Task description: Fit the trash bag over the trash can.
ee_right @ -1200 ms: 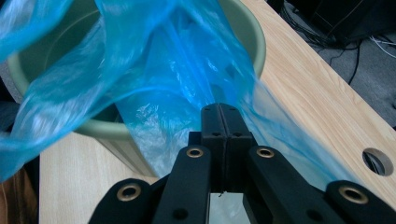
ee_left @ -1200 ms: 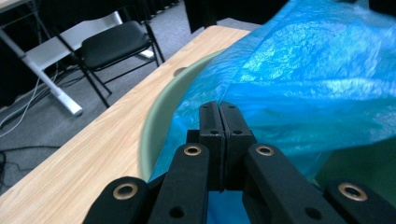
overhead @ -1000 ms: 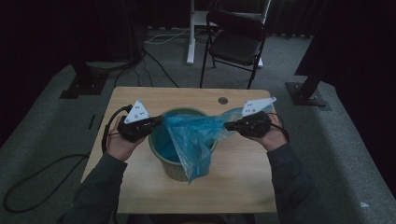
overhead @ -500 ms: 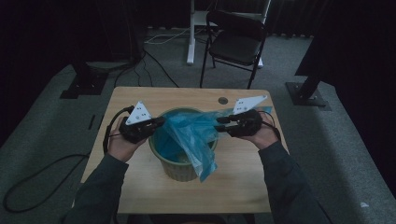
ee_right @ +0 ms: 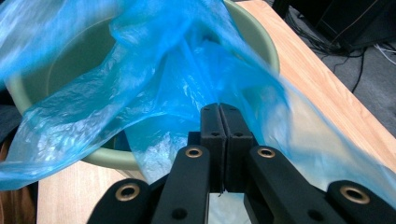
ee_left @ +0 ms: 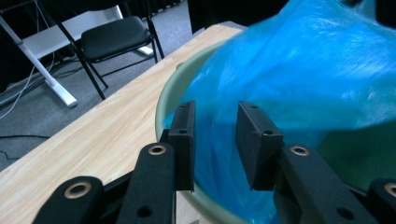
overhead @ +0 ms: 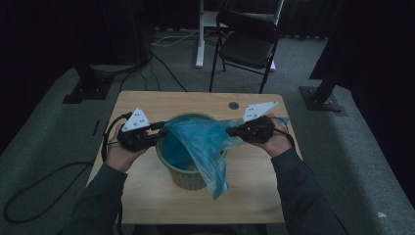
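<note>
The right gripper has just been closing and its 2 jaws now pinch a fold of the blue plastic bag, which drapes ahead of it across the green bin. The left gripper has just been opening; its jaws stand apart, bag film between them over the bin's near rim, unclamped.
</note>
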The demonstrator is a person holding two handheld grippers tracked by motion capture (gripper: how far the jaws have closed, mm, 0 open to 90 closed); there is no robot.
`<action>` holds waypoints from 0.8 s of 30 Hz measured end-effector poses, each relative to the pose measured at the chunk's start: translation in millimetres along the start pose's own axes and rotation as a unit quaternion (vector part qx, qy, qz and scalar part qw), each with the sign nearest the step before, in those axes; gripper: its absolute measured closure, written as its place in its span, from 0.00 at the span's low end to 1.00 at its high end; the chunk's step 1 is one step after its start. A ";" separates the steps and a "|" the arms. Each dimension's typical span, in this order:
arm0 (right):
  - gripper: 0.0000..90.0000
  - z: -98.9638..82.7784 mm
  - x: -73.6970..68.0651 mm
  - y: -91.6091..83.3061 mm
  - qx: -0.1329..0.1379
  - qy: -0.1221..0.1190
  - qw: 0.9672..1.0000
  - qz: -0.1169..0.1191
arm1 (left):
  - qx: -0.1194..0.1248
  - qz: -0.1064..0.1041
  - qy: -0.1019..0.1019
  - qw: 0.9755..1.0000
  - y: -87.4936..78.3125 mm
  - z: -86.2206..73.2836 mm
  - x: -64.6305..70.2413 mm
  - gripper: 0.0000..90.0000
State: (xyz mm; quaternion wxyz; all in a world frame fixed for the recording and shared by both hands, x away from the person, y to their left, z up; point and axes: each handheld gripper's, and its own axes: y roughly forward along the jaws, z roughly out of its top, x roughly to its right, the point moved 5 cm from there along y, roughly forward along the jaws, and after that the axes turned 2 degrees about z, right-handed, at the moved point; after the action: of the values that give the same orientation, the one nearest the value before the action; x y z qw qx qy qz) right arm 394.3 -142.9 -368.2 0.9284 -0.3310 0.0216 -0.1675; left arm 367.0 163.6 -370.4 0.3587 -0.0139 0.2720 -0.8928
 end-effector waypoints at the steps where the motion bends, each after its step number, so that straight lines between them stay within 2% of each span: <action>1: 1.00 0.0 0.0 0.0 0.000 0.000 1.000 0.000 | 0.000 0.000 0.000 1.000 0.0 0.0 0.0 0.75; 4: 1.00 -1.3 1.3 -1.6 -0.003 0.000 1.000 -0.003 | 0.005 -0.001 -0.009 1.000 -5.4 -2.3 -2.3 0.74; 7: 1.00 -0.9 1.0 -1.3 -0.003 -0.002 1.000 -0.002 | 0.016 -0.004 -0.014 1.000 -10.0 2.9 -3.4 0.71; 11: 1.00 0.9 -1.1 1.2 -0.005 -0.006 1.000 0.001 | 0.024 -0.014 -0.005 1.000 -10.2 14.1 0.6 0.67; 15: 1.00 1.8 -2.0 3.0 -0.007 -0.008 1.000 0.003 | 0.020 -0.027 0.009 0.999 -4.8 26.0 6.5 0.63; 20: 1.00 1.8 -2.7 2.6 -0.008 -0.009 1.000 0.004 | 0.021 -0.054 0.009 0.998 5.6 40.2 15.1 0.58; 24: 1.00 2.5 -3.5 1.9 -0.006 -0.010 1.000 0.004 | 0.016 -0.071 0.016 0.997 18.0 50.9 25.1 0.56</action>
State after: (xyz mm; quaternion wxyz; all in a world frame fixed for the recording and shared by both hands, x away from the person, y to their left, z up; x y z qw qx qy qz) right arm 391.9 -138.9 -367.7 0.9271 -0.3386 0.0145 -0.1604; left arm 371.0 112.3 -340.3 0.2900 -0.0130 0.2621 -0.9203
